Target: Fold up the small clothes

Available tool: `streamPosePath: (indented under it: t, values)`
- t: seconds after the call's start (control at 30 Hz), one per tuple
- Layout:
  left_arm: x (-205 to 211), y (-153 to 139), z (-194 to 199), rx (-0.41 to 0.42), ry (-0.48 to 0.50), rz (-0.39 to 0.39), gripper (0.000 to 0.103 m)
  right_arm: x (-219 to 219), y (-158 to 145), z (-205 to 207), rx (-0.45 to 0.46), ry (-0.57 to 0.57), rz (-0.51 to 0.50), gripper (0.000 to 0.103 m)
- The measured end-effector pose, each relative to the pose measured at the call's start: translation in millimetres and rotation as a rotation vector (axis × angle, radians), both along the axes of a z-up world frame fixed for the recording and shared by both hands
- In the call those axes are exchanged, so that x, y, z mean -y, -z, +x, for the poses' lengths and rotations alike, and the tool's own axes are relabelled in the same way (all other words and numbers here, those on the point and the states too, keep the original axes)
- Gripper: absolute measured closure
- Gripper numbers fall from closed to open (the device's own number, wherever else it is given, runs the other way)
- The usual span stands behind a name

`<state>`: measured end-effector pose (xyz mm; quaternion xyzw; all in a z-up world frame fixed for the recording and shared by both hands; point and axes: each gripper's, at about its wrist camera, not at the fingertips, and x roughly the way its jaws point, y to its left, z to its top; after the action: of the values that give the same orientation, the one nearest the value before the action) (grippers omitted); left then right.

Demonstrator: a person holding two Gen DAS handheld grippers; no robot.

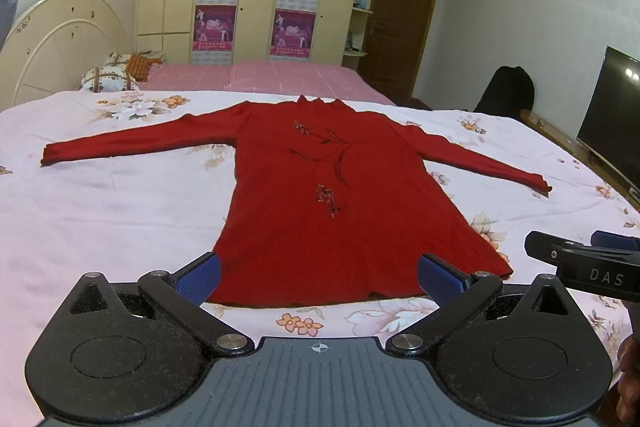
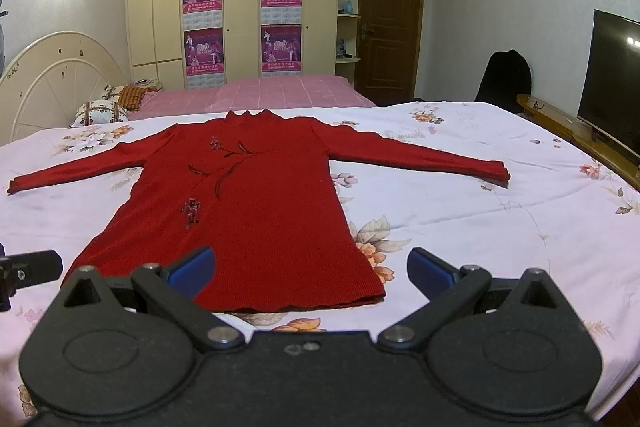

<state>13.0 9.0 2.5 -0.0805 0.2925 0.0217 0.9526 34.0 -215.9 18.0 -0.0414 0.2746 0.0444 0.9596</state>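
One floral bedsheet (image 1: 120, 195) under red sweater (image 1: 312, 211)

The bedsheet (image 1: 120, 211) lies bare on both sides of the sweater (image 1: 320, 211), under each outstretched sleeve, and in a narrow strip along the near hem. Both the left gripper (image 1: 318, 277) and right gripper (image 2: 310, 273) hover spread wide at that hem, close side by side. Pillows (image 2: 102, 109) sit far left; a TV (image 2: 612, 83) stands at the right, off the bed.

Matt ribbed knit sweater (image 1: 320, 211) on smooth cotton bedsheet (image 1: 120, 211).
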Motion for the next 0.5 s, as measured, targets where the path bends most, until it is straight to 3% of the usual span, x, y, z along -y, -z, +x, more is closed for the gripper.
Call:
streamPosePath:
  t: [0.5]
  values:
    - [-2,4,10,-0.027,-0.009,-0.001,0.0,0,1,3,-0.012,-0.005,0.003,0.001]
